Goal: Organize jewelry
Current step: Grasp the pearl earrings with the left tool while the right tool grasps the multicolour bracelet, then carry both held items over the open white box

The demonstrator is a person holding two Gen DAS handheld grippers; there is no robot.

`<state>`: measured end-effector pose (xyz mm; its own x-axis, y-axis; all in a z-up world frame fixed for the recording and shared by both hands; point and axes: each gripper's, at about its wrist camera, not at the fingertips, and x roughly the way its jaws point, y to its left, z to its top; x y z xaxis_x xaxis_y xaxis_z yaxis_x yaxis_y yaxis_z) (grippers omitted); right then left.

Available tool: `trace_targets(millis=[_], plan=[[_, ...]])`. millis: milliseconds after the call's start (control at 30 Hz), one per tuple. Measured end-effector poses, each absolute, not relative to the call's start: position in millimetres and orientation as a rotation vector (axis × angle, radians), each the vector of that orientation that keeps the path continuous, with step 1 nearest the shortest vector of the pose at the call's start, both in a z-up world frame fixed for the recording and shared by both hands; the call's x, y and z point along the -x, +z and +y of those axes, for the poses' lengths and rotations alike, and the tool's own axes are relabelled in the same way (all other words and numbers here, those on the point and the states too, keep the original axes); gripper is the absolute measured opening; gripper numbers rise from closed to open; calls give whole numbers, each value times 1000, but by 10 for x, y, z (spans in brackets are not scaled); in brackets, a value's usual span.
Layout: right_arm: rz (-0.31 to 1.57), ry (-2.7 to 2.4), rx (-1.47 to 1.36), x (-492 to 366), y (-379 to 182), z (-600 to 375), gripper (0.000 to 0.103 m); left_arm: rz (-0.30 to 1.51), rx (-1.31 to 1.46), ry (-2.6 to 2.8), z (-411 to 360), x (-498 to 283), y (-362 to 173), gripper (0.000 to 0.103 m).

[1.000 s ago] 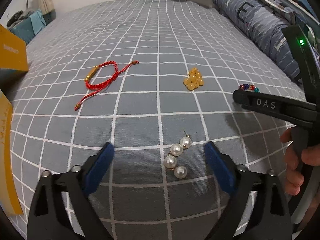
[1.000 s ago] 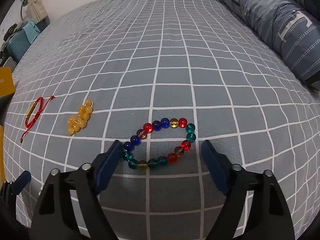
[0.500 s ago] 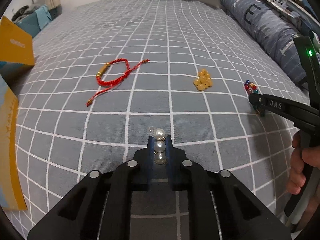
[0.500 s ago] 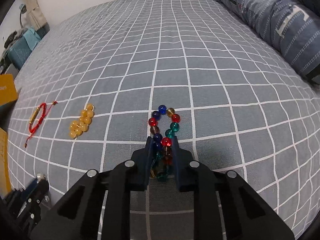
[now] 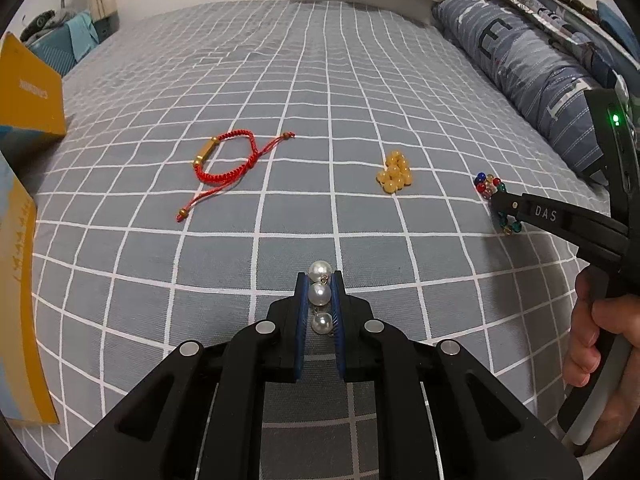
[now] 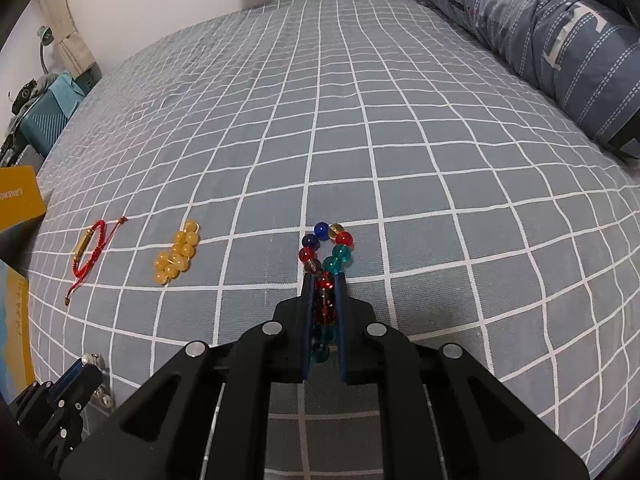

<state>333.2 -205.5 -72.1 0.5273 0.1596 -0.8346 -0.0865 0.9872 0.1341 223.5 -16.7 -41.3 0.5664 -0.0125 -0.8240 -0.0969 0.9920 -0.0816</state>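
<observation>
Now clamped since a second ago: left gripper point(image 5: 319, 294) on pearl earring point(image 5: 320, 294), right gripper point(image 6: 324, 300) on multicolour bead bracelet point(image 6: 326, 258); ready to lift off bed point(image 6: 400, 140), frame centre.

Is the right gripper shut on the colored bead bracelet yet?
Yes, shut: the right gripper has both fingers pressed against the colored bead bracelet.

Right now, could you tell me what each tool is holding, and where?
Left tool: pearl strand, by its middle pearls. Right tool: multicolored bead bracelet, near side squeezed flat.
</observation>
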Motion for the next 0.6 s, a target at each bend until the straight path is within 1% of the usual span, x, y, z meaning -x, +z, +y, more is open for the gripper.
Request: trace_targets(millis=[600], plan=[[957,143,-80,-3137,-502,-2057,9,928,92,44,-146,-2116,-203,11]])
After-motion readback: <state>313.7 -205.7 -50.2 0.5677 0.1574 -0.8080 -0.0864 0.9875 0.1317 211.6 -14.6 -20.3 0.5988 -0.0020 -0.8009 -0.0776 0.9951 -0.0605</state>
